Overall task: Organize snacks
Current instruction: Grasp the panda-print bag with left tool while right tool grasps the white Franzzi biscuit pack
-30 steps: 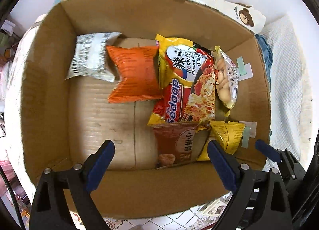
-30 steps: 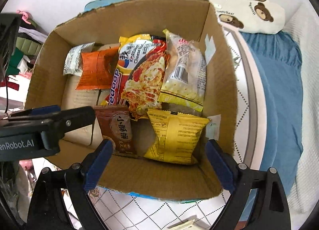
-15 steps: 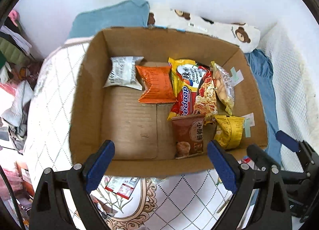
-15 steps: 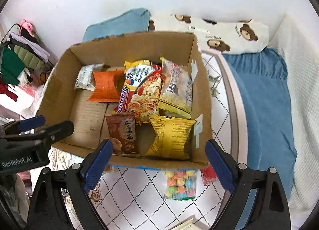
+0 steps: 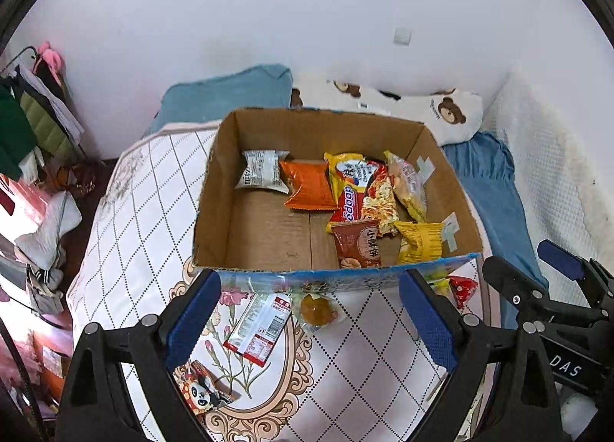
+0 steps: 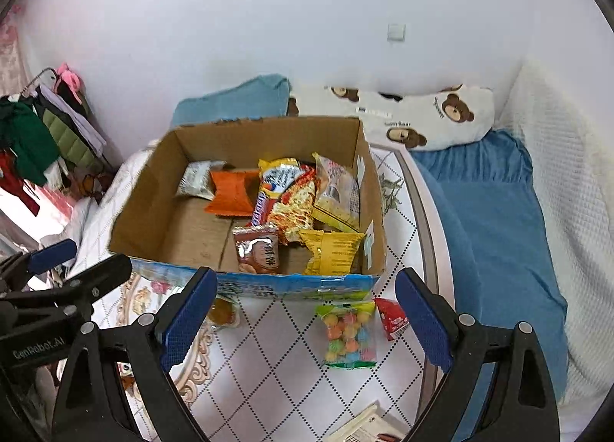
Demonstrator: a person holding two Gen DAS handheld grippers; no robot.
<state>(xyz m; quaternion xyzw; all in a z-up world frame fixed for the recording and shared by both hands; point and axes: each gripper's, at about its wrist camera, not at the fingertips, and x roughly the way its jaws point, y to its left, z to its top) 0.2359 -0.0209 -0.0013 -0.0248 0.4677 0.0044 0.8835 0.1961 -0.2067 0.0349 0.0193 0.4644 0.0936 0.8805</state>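
An open cardboard box (image 5: 215,188) (image 6: 142,208) stands on the quilted bed and holds several snack packs: a silver one (image 5: 263,174), an orange one (image 5: 309,190), noodles (image 5: 362,192), a brown biscuit pack (image 5: 357,244) and a yellow one (image 5: 420,240). Loose snacks lie in front of the box: a red-white sachet (image 5: 259,327), an orange jelly (image 5: 316,309), a colourful candy bag (image 6: 347,332) and a red wrapper (image 6: 391,317). My left gripper (image 5: 311,323) and right gripper (image 6: 305,321) are open and empty, held back above the loose snacks.
A panda pack (image 5: 199,392) lies near the bed's front left. A bear-print pillow (image 6: 422,119) and a blue pillow (image 5: 226,96) lie behind the box. A blue blanket (image 6: 495,219) covers the right side. Clothes hang at far left (image 6: 34,135).
Both grippers have pulled back and up from over the box. The whole box and the loose snacks in front of it have come into view.
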